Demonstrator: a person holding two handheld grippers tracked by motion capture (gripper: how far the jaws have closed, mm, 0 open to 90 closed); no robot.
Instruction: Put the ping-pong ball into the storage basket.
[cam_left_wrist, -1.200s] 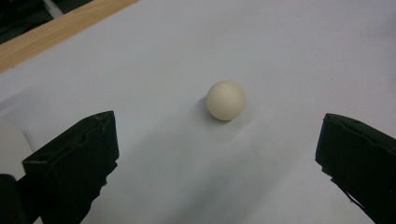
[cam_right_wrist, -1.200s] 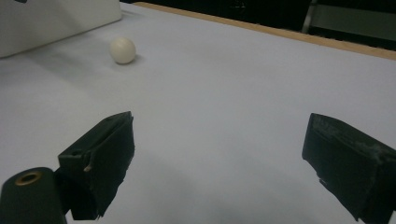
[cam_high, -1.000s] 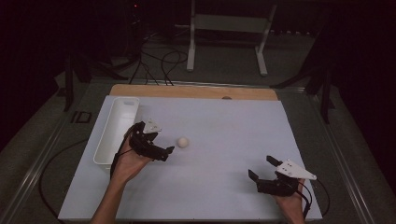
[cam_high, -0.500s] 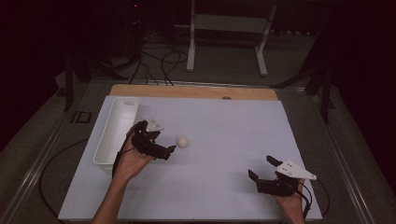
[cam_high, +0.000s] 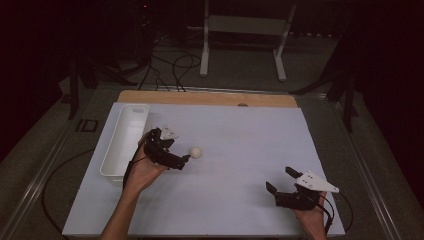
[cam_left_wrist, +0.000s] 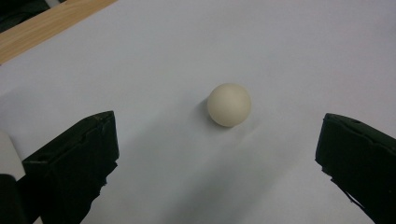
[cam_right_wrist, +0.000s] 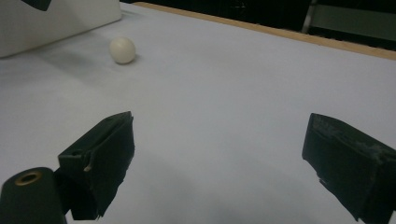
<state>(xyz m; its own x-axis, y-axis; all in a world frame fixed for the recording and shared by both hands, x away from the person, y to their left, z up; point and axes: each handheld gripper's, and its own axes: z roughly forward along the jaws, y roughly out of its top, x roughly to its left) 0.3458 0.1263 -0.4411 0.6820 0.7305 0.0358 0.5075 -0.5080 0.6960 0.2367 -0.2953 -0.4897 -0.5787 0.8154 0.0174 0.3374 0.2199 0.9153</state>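
A small cream ball (cam_high: 196, 152) lies on the white sheet (cam_high: 235, 135), left of centre. My left gripper (cam_high: 179, 150) is just left of it, open, jaws pointing at the ball without touching it. In the left gripper view the ball (cam_left_wrist: 229, 105) sits ahead of the gripper (cam_left_wrist: 217, 142), between the lines of the two wide-apart jaws. My right gripper (cam_high: 280, 180) rests open near the front right of the sheet, far from the ball. From the right gripper view the ball (cam_right_wrist: 122, 50) lies far off at upper left, and that gripper (cam_right_wrist: 219, 140) holds nothing.
A long white tray (cam_high: 125, 142) lies along the sheet's left edge, just behind my left hand; its wall (cam_right_wrist: 56, 18) also shows in the right gripper view. A wooden board edge (cam_high: 210, 98) runs along the back. Cables and a stand are on the floor beyond.
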